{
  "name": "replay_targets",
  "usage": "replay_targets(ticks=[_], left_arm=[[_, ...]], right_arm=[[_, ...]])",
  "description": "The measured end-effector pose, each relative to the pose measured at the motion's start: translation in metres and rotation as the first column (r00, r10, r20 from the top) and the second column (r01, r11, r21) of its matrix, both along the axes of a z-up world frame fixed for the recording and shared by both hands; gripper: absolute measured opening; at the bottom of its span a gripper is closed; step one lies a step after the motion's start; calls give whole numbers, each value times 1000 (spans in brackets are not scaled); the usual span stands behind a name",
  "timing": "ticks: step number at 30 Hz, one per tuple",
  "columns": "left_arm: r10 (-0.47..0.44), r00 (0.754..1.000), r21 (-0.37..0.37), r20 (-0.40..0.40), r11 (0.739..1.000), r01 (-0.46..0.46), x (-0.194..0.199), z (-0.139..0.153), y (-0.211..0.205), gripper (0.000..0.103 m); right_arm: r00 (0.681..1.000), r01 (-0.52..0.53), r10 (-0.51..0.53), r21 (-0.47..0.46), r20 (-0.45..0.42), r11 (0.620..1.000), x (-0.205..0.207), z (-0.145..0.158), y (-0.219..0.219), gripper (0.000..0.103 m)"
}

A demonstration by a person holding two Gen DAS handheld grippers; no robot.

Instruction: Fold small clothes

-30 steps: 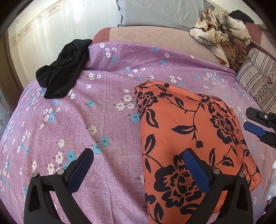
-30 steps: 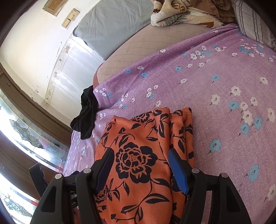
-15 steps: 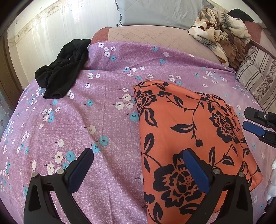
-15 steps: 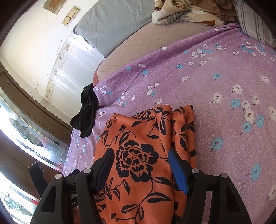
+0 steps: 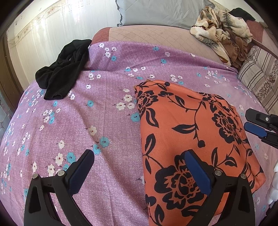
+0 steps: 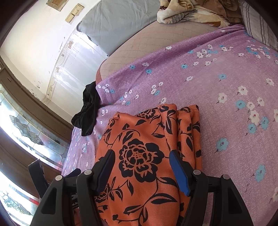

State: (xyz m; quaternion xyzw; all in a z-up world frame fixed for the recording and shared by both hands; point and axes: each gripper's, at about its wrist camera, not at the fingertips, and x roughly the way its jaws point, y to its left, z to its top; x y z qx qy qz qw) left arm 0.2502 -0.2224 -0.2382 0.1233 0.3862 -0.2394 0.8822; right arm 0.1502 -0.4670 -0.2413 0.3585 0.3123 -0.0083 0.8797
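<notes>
The orange floral garment (image 5: 192, 132) lies folded and flat on the purple flowered bedspread (image 5: 107, 121), under both of your grippers. Your left gripper (image 5: 139, 166) has its jaws wide apart: its right finger hangs over the garment's near left part, its left finger over bare bedspread, and nothing is pinched between them. Your right gripper (image 6: 141, 171) also stands apart, both fingers over the cloth, one on each side of a large black flower; the pads do not press on the fabric. In the left wrist view that gripper enters at 3 o'clock, just beside the garment's right edge.

In the right wrist view the garment's stacked folded edges (image 6: 189, 125) run along its side at 1 o'clock from the gripper.

Farther out in the left wrist view, a crumpled black garment (image 5: 64, 67) lies at 10 o'clock, at the bedspread's edge, well apart from the orange one. A grey pillow (image 5: 159, 12) leans at 12 o'clock, a rumpled beige floral blanket (image 5: 220, 34) sits at 1 o'clock, and a striped cushion (image 5: 260, 78) at 2 o'clock.
</notes>
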Motion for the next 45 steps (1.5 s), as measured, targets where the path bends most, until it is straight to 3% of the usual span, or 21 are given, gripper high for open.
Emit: replay_targets(ticks=[7, 13, 29, 38, 45], left_arm=[[-4, 1000, 13, -5, 1000, 4, 0, -3, -2, 103], [-13, 1000, 40, -23, 999, 13, 1, -12, -6, 103], [-16, 1000, 57, -20, 998, 17, 0, -13, -9, 103], [-8, 1000, 34, -21, 999, 8, 4, -6, -7, 103], [26, 999, -1, -28, 1000, -26, 13, 2, 6, 103]], right_arm=[[1000, -13, 13, 1, -8, 1000, 3, -3, 3, 69], [996, -35, 38, 51, -77, 998, 13, -21, 3, 69], [998, -29, 32, 52, -58, 998, 8, -16, 3, 68], [996, -84, 83, 10, 40, 996, 14, 14, 14, 68], [994, -99, 99, -15, 39, 995, 64, 33, 25, 68]])
